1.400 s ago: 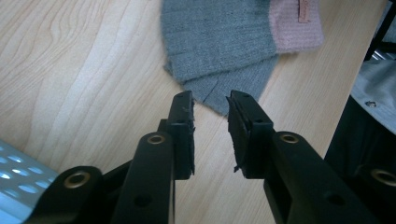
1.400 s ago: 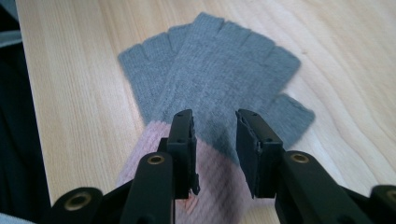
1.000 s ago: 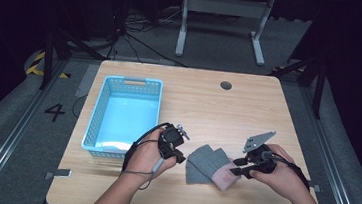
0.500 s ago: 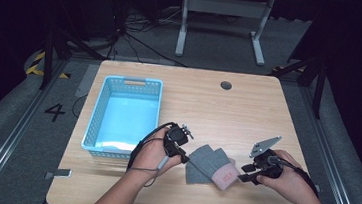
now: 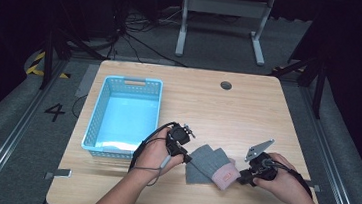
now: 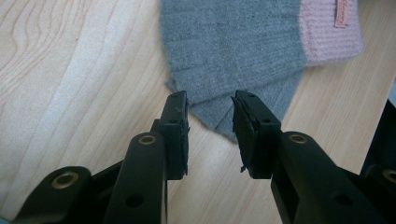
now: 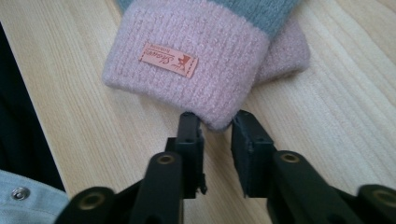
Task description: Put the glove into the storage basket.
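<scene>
— Wooden desk (image 5: pixel 268 110), near edge: what's there?
— Grey socks with pink cuffs (image 5: pixel 211 165). The left gripper (image 6: pixel 210 123) has been opening, fingers released at their toe.
— The right gripper (image 7: pixel 216 128)?
— Closing around a cuff, not yet clamped. Farther left sits a blue basket (image 5: pixel 98 119).

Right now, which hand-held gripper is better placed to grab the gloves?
Right hand-held gripper: its closing jaws already straddle the pink cuff. The left hand-held gripper has been opening at the grey tips, not pinching.

The sock (image 5: pixel 213 166) is grey knit with a pink cuff (image 7: pixel 196 70) and an orange label (image 7: pixel 169 59). The basket (image 5: pixel 98 119) is light blue, the worktop (image 5: pixel 248 113) pale wood grain.
</scene>
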The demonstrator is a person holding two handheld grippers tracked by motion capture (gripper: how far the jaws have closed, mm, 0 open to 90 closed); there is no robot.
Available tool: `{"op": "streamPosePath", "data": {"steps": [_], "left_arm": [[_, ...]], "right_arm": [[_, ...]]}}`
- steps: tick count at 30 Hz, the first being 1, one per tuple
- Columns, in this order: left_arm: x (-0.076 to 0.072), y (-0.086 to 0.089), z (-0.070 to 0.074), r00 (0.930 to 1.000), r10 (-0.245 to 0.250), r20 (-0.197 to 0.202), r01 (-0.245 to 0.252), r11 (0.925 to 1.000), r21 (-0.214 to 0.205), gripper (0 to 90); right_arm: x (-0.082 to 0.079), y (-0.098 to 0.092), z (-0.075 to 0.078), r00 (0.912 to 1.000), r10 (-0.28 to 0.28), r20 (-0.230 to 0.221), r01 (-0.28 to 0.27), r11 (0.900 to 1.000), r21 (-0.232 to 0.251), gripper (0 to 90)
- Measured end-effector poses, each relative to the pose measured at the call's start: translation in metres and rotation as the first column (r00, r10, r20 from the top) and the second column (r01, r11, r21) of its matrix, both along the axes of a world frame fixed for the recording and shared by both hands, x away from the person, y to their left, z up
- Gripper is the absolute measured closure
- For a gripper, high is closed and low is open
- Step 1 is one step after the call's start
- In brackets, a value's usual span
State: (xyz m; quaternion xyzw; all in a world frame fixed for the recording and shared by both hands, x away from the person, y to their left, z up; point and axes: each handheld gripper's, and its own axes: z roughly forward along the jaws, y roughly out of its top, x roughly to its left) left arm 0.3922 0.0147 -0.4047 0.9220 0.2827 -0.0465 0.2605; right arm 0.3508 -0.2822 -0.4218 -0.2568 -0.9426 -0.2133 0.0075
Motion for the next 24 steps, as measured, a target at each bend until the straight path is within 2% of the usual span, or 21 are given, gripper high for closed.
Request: {"op": "streamPosePath", "data": {"steps": [3, 8, 14, 19, 21, 24], "left_arm": [[0.002, -0.002, -0.004, 0.9998, 0.017, -0.003, -0.017, 0.9998, -0.006, 65.5], [0.004, -0.009, -0.014, 0.9987, 0.051, -0.006, -0.051, 0.9985, 0.022, 65.2], [0.007, -0.015, -0.023, 0.9982, 0.052, -0.029, -0.051, 0.9976, 0.047, 62.5], [0.008, -0.019, -0.028, 0.9983, 0.042, -0.041, -0.04, 0.9978, 0.053, 61.3], [0.008, -0.021, -0.029, 0.9989, 0.03, -0.035, -0.028, 0.997, 0.072, 64.3], [0.007, -0.023, -0.028, 0.9994, 0.029, -0.02, -0.027, 0.994, 0.106, 76.0]], "right_arm": [[0.0, -0.001, 0.002, 1.0, -0.007, -0.001, 0.007, 0.9999, 0.009, 79.9], [0.0, -0.002, 0.002, 0.9999, -0.014, -0.005, 0.014, 0.9999, 0.008, 81.4], [-0.001, -0.001, 0.002, 0.9999, -0.014, -0.002, 0.014, 0.9999, 0.005, 81.2], [-0.001, -0.001, 0.002, 0.9999, -0.015, 0.001, 0.015, 0.9999, 0.003, 81.2], [-0.001, -0.001, 0.001, 1.0, -0.007, 0.003, 0.007, 1.0, -0.001, 81.2], [-0.002, -0.001, 0.002, 0.9999, -0.009, 0.004, 0.009, 1.0, -0.003, 81.4]]}}
